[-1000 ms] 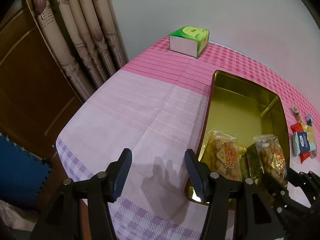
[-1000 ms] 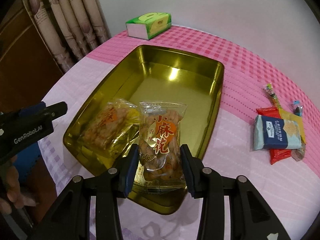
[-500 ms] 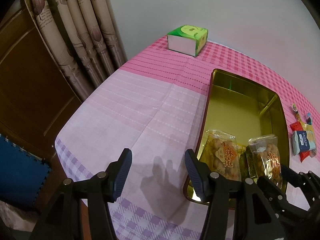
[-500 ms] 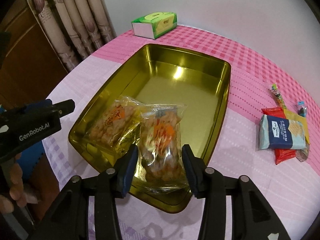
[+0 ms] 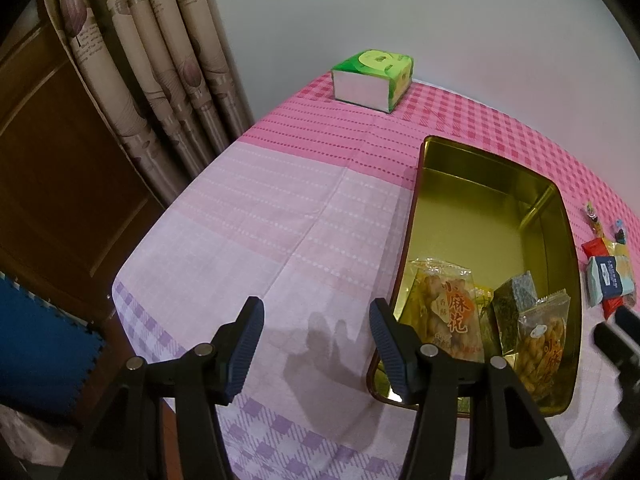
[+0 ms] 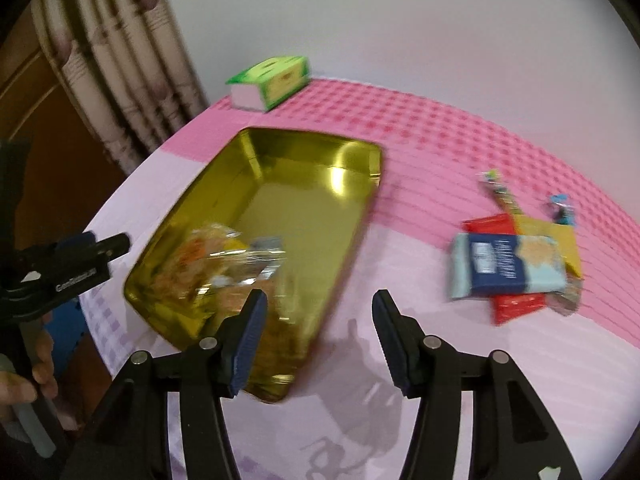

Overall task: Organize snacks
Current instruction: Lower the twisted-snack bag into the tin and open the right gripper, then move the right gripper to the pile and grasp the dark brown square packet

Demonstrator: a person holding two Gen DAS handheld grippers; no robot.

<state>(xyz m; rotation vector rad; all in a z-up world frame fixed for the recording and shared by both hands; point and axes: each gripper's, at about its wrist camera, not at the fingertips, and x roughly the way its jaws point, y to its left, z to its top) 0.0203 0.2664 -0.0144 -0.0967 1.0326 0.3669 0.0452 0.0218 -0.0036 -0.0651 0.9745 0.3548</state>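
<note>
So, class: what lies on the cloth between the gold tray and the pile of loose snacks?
Nothing: bare pink cloth separates tray and pile, in the right wrist view.

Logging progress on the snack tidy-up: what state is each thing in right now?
Gold tin: open, lidless, far half bare.
Two twist-snack bags: lying in the tin's near end.
Blue cracker pack: on the cloth, atop other wrappers.
Tissue box: upright, far corner.
Left gripper: open, empty.
Right gripper: jaws opening, nothing between.
</note>
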